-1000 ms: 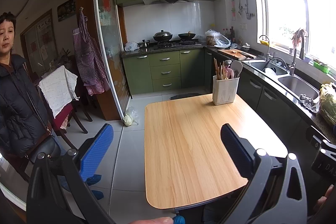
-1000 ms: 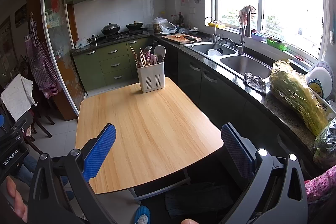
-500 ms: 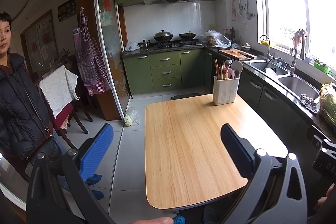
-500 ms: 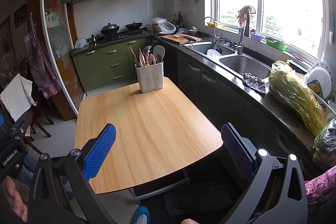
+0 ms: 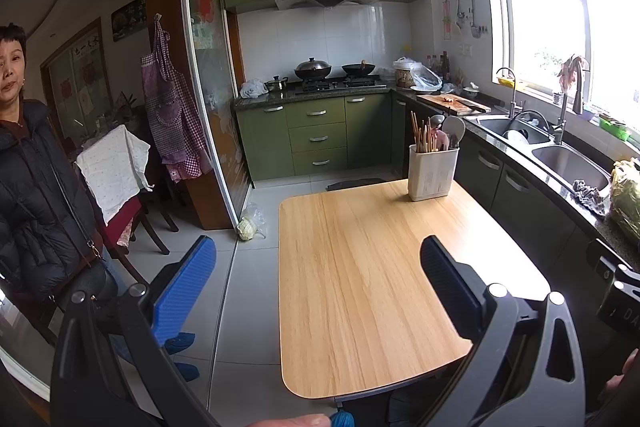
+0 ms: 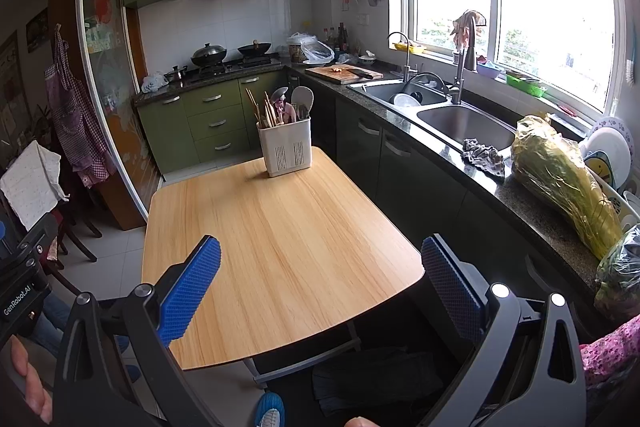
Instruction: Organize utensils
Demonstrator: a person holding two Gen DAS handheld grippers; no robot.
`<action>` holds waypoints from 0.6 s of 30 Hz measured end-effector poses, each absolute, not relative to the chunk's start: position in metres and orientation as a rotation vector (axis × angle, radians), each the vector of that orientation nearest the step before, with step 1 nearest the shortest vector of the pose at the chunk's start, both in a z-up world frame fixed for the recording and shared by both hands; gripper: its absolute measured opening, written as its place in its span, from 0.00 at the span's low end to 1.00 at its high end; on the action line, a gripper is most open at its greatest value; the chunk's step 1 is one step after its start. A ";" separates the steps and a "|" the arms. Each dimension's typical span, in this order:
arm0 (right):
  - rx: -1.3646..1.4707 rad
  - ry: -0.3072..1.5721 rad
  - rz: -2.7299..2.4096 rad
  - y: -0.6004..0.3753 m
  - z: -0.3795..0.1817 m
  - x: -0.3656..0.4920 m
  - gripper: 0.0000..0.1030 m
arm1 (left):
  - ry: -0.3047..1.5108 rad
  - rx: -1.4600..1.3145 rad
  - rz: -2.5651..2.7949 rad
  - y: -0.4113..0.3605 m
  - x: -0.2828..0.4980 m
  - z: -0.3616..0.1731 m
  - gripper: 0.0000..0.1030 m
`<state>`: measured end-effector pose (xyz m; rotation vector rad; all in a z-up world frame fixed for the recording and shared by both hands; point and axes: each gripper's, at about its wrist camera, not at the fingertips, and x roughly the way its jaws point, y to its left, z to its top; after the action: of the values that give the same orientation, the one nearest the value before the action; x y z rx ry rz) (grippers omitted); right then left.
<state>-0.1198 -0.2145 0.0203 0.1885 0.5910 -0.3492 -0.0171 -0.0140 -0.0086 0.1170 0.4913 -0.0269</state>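
A: So, what has changed in the left wrist view?

B: Almost nothing. The utensil holder (image 5: 432, 171) stays at the far right of the wooden table (image 5: 360, 287), only a little shifted in the picture. The left gripper (image 5: 320, 287) is wide open, holds nothing, touches nothing.

A: And the right wrist view?

B: The same. The utensil holder (image 6: 285, 149) stands at the far edge, well apart from the right gripper (image 6: 320, 287), whose jaws are fully apart and empty. I judge the task is not yet begun.
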 end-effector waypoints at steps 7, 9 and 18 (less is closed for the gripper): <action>0.185 0.599 -0.349 -0.213 0.017 -0.118 0.96 | 0.497 0.122 -0.024 -0.012 -0.018 -0.011 0.94; 0.184 0.599 -0.350 -0.213 0.017 -0.118 0.96 | 0.499 0.124 -0.025 -0.013 -0.017 -0.012 0.94; 0.189 0.648 -0.355 -0.213 0.005 -0.111 0.96 | 0.521 0.184 0.041 -0.016 -0.008 -0.019 0.94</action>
<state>-0.1111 -0.2129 0.0055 0.1890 0.6485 -0.3554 -0.0081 -0.0163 -0.0194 0.1840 0.5215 0.0414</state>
